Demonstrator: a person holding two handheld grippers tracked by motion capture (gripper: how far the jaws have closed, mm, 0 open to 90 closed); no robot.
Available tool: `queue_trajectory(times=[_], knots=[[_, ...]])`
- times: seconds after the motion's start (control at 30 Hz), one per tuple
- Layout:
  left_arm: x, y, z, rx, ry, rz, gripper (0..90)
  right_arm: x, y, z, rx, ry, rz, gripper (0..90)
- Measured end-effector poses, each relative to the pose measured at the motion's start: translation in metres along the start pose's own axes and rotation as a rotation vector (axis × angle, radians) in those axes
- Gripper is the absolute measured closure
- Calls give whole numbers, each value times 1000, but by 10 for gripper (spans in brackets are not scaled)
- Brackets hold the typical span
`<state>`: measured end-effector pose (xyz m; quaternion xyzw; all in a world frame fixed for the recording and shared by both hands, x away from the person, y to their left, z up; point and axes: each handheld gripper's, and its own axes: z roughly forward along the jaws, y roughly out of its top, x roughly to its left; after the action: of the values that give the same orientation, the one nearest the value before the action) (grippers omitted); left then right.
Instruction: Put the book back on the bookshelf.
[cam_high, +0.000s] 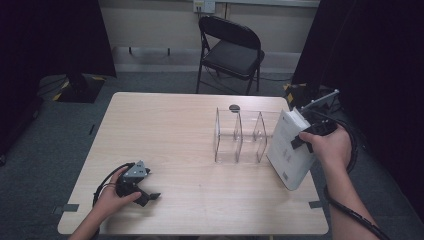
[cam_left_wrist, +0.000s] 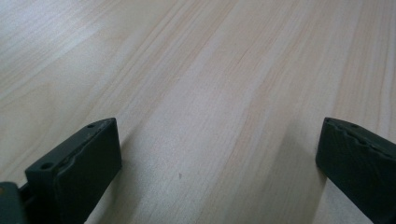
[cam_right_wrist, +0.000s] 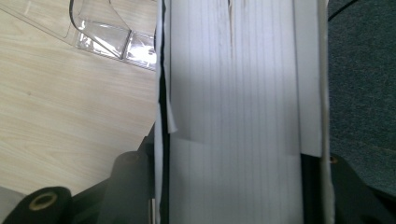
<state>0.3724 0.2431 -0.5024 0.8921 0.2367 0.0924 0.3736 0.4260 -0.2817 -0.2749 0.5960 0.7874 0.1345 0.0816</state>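
My right gripper (cam_high: 307, 137) clamps the thick white paperback book (cam_high: 290, 150) across its stiff, weighty page block; left gripper (cam_high: 145, 192) jaws apart, idle.

- Left gripper (cam_high: 150, 196): black jaws with screw holes, grey three-cornered plate on top, black cable looped behind.
- Right gripper (cam_high: 301, 141): black body, thick black cable trailed along a bare forearm.

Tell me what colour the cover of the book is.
White, with some small dark print on it. The book shows best in the high view.
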Motion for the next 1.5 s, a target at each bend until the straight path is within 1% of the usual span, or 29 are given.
queue_trajectory(times=[0.03, 0.1, 0.43, 0.5, 0.6, 0.63, 0.67, 0.77, 1.13, 1.3, 1.5], knots=[[0, 0, 0, -1, 0, -1, 0, 0, 1, 0, -2, -2, -7, 522], [0, 0, 0, -1, -1, -1, 0, -1, 1, 0, -3, -3, 9, 522], [0, 0, 0, -3, 0, -4, 0, 1, 8, 3, -5, -8, 18, 522], [0, 0, 0, -2, 0, -4, 0, 1, 9, 3, -5, -10, 13, 522], [0, 0, 0, 0, 0, 0, 0, 2, 12, 3, -8, -10, 23, 522], [0, 0, 0, 0, 0, 0, 0, 2, 13, 4, -11, -11, 14, 522], [0, 0, 0, -1, 0, -1, 0, 2, 14, 4, -11, -14, 21, 522], [0, 0, 0, -1, -1, -1, 0, 2, 16, 5, -13, -6, 26, 522], [0, 0, 0, -1, -1, -1, 0, 4, 25, 10, -8, -9, 29, 522], [0, 0, 0, -3, 1, -3, 0, 6, 29, 11, -17, -9, 29, 522], [0, 0, 0, -3, 1, -3, 0, 7, 33, 12, -20, -2, 41, 522]])
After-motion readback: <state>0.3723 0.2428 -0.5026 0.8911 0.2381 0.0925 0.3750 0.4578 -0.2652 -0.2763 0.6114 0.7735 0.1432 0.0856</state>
